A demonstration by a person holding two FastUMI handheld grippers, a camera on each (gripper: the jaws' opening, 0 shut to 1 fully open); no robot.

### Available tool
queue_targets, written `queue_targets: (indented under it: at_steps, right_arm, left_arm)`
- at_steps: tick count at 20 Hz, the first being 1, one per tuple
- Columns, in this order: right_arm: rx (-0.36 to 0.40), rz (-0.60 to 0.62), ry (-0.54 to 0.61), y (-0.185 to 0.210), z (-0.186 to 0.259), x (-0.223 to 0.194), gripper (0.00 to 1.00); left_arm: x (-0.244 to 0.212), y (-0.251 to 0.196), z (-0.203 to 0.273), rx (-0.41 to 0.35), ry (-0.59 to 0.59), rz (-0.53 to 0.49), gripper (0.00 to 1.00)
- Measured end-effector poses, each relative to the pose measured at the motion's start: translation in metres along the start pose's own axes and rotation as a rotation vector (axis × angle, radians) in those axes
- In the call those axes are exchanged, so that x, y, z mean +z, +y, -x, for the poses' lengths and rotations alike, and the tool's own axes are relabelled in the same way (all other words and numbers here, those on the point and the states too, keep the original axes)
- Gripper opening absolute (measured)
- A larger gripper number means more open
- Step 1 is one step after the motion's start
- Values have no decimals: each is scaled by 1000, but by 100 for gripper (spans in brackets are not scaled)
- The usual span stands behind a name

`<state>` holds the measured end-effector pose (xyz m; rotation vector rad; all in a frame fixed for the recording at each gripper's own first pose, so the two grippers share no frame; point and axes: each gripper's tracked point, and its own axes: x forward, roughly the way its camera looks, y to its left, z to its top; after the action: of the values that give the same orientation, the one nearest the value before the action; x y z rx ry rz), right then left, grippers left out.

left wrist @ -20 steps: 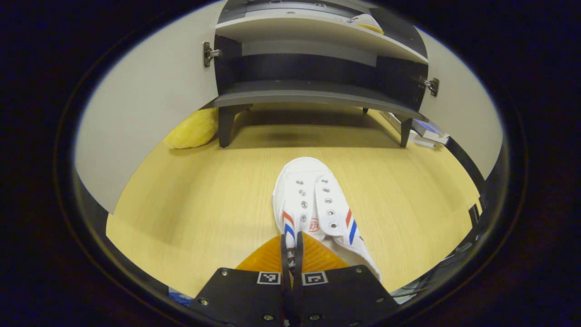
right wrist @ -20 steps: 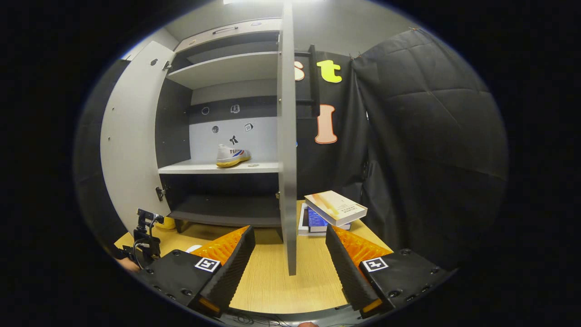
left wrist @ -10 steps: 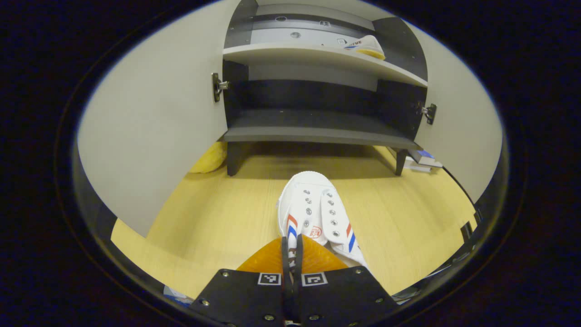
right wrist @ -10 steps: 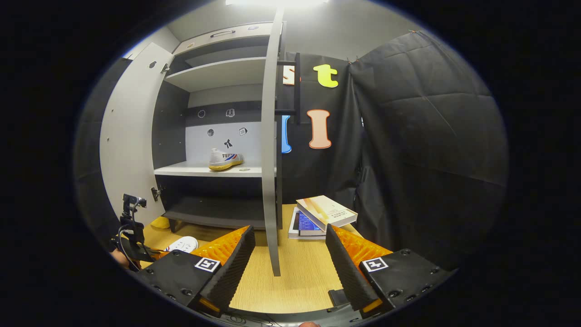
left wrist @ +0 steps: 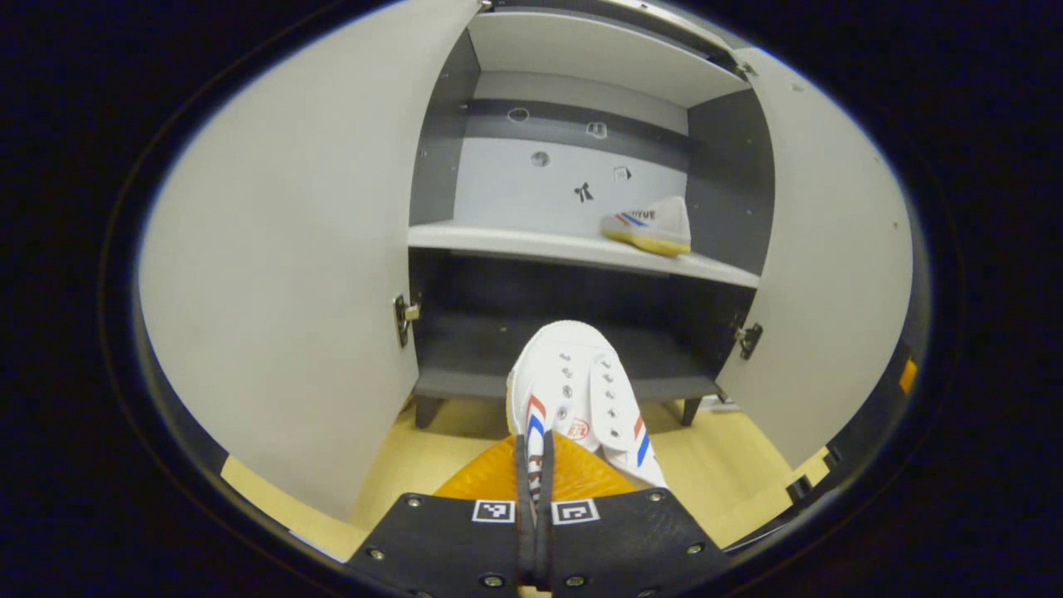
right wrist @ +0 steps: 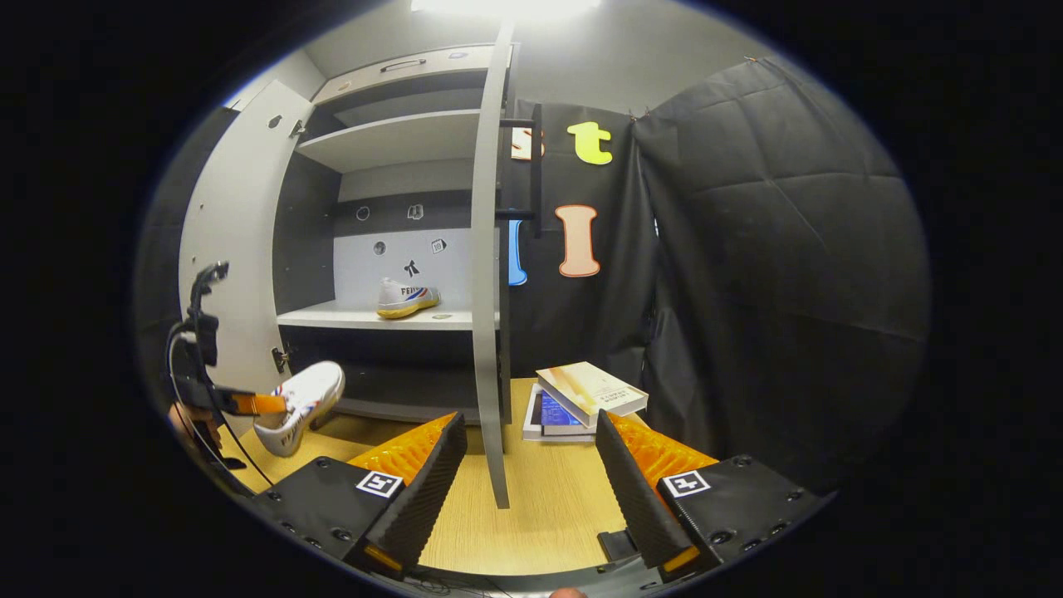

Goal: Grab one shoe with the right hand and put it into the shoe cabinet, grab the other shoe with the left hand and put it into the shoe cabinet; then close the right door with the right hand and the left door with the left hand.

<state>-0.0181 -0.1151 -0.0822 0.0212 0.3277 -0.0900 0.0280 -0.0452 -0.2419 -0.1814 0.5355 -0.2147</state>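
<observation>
My left gripper [left wrist: 532,453] is shut on the collar of a white shoe [left wrist: 577,390] with red and blue stripes, held in the air with its toe toward the open shoe cabinet [left wrist: 573,249]. The right gripper view shows that same shoe [right wrist: 301,404] lifted off the table beside the left gripper [right wrist: 249,404]. A second white shoe [left wrist: 649,227] with a yellow sole stands on the middle shelf, at its right end, the shoe [right wrist: 404,297] seen again from the right gripper. My right gripper [right wrist: 527,453] is open and empty, facing the edge of the right door [right wrist: 486,274].
Both doors stand open: the left door [left wrist: 282,249] and the right door [left wrist: 830,257]. Books [right wrist: 581,394] are stacked on the wooden table [right wrist: 540,515] right of the cabinet. Black cloth [right wrist: 772,274] hangs at the right.
The left gripper has lifted the shoe off the table and raised it toward the cabinet's lower opening. The right gripper has shifted slightly and stays open.
</observation>
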Motion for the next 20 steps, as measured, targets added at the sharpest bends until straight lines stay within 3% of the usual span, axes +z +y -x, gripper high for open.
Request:
queue_targets:
  at_steps: [11,20]
  right_arm:
    - [-47,-8,1,-13,11,-6,98]
    - [-131,-10,47,-43,17,-27,98]
  left_arm:
    - [-1,2,3,-13,-201,16,1]
    - [0,1,8,26,-239,30,1]
